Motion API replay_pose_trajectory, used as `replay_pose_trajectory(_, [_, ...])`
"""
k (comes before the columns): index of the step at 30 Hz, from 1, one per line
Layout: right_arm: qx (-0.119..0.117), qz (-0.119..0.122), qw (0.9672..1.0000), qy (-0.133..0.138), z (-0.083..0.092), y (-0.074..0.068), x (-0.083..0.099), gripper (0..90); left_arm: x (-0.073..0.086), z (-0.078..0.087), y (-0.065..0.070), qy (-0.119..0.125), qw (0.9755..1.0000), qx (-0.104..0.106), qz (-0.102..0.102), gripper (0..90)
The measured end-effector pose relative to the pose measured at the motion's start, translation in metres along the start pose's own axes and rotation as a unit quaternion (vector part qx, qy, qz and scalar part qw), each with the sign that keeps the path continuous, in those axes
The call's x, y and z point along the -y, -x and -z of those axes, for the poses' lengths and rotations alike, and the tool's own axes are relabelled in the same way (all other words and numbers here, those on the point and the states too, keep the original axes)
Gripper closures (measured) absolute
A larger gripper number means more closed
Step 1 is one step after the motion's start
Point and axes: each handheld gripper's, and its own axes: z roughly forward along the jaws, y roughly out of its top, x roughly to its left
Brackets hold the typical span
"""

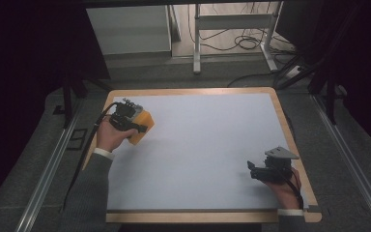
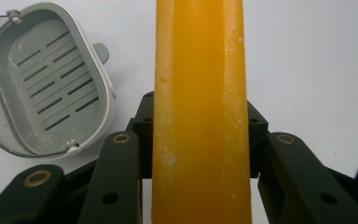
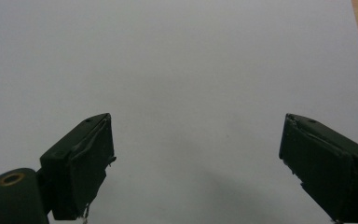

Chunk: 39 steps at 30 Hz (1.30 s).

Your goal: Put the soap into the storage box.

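- On the table (image 1: 198,145), the largest item, we note a pale grey-white mat edged by a wooden rim; it spans most of the high view.
- Far left on the mat, we record the left gripper (image 1: 142,126), held in the person's left hand (image 1: 110,136), grey sleeve coming in from the near edge.
- Its jaws are clamped on the orange soap bar (image 2: 200,112); in the left gripper view the bar runs up between the two black jaws, both pads pressed to its sides, with whitish scuffs on its surface.
- Near right, close to the wooden rim, we see the right gripper (image 1: 252,170) in the right hand (image 1: 285,189), grey three-cornered plate on top.
- Its jaws stand wide apart in the right gripper view, with bare mat between them.
- Left of the bar in the left gripper view lies the soap dish (image 2: 42,84): pale oval tray, slotted grey insert, resting on the mat just beside the gripper, apart from the bar.
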Motion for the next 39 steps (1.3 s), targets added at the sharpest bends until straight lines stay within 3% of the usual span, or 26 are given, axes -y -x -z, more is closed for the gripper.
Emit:
replay_pose_trajectory(14, [0.003, -0.003, 1.0, -0.004, -0.001, 0.001, 0.001, 10.0, -0.012, 0.002, -0.006, 0.011, 0.9999, -0.002, 0.006, 60.6])
replay_pose_trajectory(22, [0.004, -0.003, 1.0, -0.003, -0.001, 0.001, 0.001, 10.0, -0.019, -0.004, -0.026, 0.01, 0.9993, -0.004, 0.037, 60.6])
replay_pose_trajectory(39, [0.005, -0.003, 1.0, -0.003, -0.001, 0.001, 0.001, 10.0, -0.031, -0.001, -0.044, 0.023, 0.9977, -0.01, 0.064, 60.6])
